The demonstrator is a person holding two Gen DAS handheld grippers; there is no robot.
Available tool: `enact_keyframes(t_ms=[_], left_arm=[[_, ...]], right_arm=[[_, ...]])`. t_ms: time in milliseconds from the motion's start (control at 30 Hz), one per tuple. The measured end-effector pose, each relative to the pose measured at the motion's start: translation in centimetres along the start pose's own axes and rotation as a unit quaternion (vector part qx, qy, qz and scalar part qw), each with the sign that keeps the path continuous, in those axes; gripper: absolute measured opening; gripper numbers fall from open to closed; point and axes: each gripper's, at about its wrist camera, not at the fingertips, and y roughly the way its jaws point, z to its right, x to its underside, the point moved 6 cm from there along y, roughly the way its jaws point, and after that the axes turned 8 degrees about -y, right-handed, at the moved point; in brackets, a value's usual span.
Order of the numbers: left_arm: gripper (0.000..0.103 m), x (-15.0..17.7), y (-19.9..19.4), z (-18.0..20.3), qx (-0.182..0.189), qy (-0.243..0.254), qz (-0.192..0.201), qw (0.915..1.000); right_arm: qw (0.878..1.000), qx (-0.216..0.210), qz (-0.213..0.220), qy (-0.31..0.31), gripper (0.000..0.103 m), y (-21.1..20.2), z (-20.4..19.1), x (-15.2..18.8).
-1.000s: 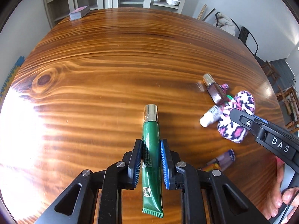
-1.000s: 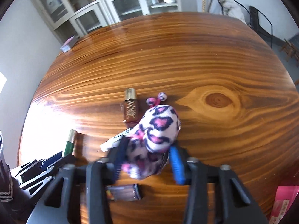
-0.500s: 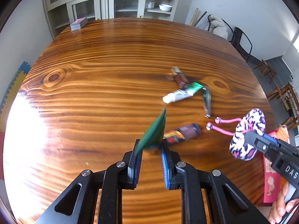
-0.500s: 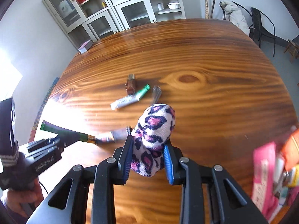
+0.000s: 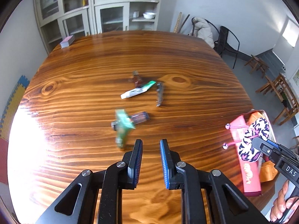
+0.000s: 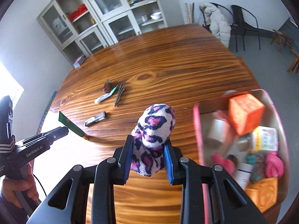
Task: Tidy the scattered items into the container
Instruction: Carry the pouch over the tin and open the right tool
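The wooden tabletop [image 5: 93,71] is shining glossy, glare whitening its left side. The pouch [image 6: 155,130], centre of the right view, is showing fuzzy spotted cloth. The fingers [image 6: 125,160] are looking matt black plastic with ribbed blue pads. The tube [image 5: 137,91] is looking smooth plastic.

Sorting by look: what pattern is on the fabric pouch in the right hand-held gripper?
Pink-and-black leopard spots on white fabric pouch, clearest in the right wrist view.

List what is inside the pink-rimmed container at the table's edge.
The pink-rimmed container holds an orange cube box, a white cylindrical jar, a yellow-white carton and pink plush pieces. Anything beneath them is covered.
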Motion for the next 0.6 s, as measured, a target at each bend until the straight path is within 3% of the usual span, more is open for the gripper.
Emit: enact_keyframes(t_ms=[267,600], left_arm=[[0.021,0.7,-1.6,5.5,0.024,0.027,0.014,0.9992],[0.021,1.6,-3.4,7.1,0.025,0.027,0.023,0.999]], right_arm=[[0.999,0.02,0.028,0.017,0.033,-4.3,4.4,1.5],[0.998,0.027,0.044,0.034,0.033,-6.5,7.6,2.5]])
